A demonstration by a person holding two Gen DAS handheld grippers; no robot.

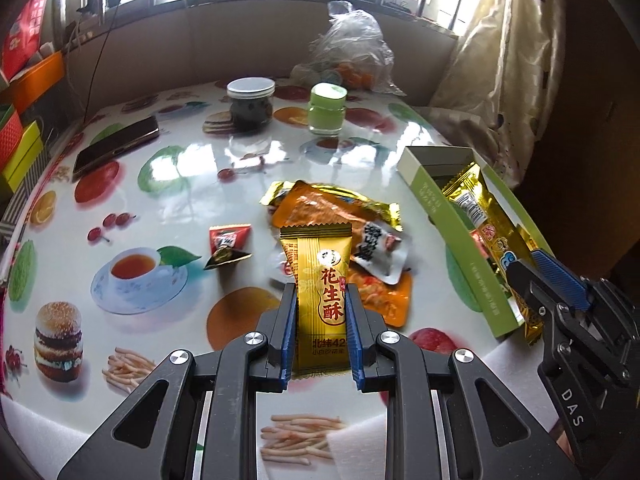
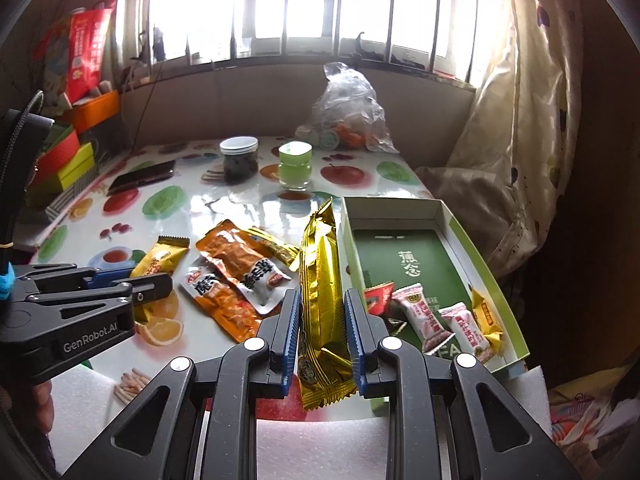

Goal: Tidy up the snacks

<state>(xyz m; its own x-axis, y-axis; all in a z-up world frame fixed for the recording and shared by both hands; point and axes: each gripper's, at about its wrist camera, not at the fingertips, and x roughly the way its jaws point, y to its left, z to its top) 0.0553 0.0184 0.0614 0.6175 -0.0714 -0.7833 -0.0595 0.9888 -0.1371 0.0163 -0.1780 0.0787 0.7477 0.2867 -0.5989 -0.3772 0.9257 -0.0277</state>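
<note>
My left gripper (image 1: 321,294) is shut on a yellow peanut-candy packet (image 1: 320,280), held upright above the table; the same packet (image 2: 160,260) shows in the right wrist view. My right gripper (image 2: 322,300) is shut on a long gold snack packet (image 2: 322,280), held beside the left wall of the green box (image 2: 494,272). In the left wrist view that gold packet (image 1: 486,220) hangs over the green box (image 1: 452,220). Inside the box lie two pink wrapped sweets (image 2: 424,316), a red packet (image 2: 378,298) and a yellow one (image 2: 486,312). Orange and white snack packets (image 2: 236,276) lie loose on the table.
A dark jar with a white lid (image 2: 239,158), a green jar (image 2: 295,164), a phone (image 2: 142,176) and a clear plastic bag (image 2: 348,108) sit at the far side. A small red packet (image 1: 230,240) lies left of the pile. Coloured boxes (image 2: 68,160) stack at the left edge.
</note>
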